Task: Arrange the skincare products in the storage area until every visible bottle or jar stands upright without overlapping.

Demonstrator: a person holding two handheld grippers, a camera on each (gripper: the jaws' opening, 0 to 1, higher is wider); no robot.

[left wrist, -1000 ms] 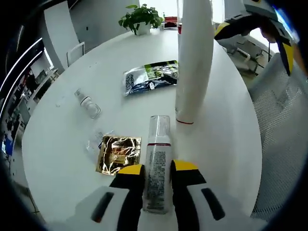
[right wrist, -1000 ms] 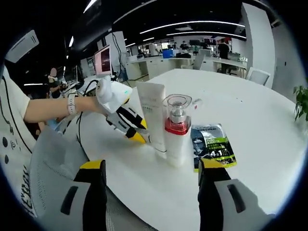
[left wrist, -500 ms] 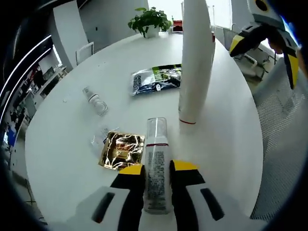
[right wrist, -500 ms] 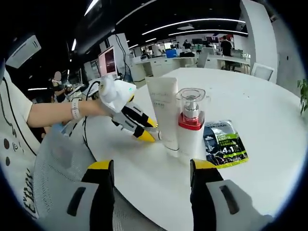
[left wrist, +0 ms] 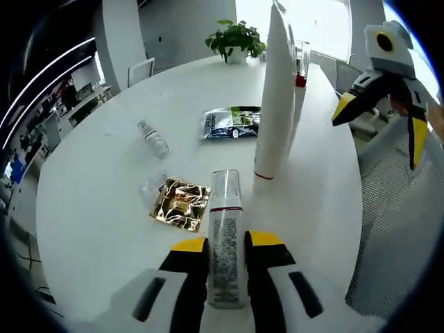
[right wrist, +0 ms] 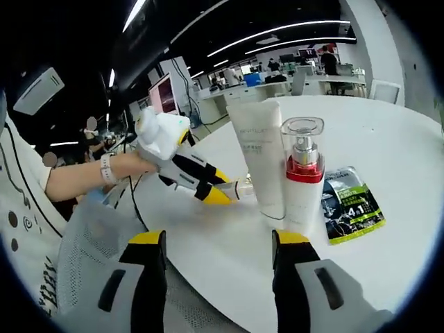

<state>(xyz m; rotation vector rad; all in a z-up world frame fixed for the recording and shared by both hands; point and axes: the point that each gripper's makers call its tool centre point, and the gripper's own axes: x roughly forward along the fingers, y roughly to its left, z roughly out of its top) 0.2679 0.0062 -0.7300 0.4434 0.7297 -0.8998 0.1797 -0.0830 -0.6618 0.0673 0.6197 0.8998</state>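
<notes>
My left gripper (left wrist: pixel 227 243) is shut on a slim bottle (left wrist: pixel 225 229) with a clear cap, held just above the white round table (left wrist: pixel 90 208). Ahead of it a tall white tube (left wrist: pixel 275 97) stands upright, with a red-collared pump bottle (left wrist: pixel 300 66) upright right behind it. In the right gripper view the tube (right wrist: pixel 260 156) and pump bottle (right wrist: pixel 302 177) stand side by side, touching or nearly so. The left gripper (right wrist: pixel 220 195) comes in from the left, held by a hand, with the slim bottle (right wrist: pixel 243 187) in its tips. My right gripper (right wrist: pixel 218 243) is open and holds nothing; it hangs off the table edge (left wrist: pixel 380 128).
A small clear bottle (left wrist: pixel 154 139) lies on its side at the left. A gold foil packet (left wrist: pixel 180 203) and a green-and-dark sachet (left wrist: pixel 232 121) lie flat. A potted plant (left wrist: pixel 236 38) stands at the far edge. A mesh chair (left wrist: pixel 395 229) sits by the near right edge.
Both cameras moved. The left gripper has drawn back from the tube with the slim bottle still in it. The right gripper swung left, so the pump bottle now sits over its right jaw.
</notes>
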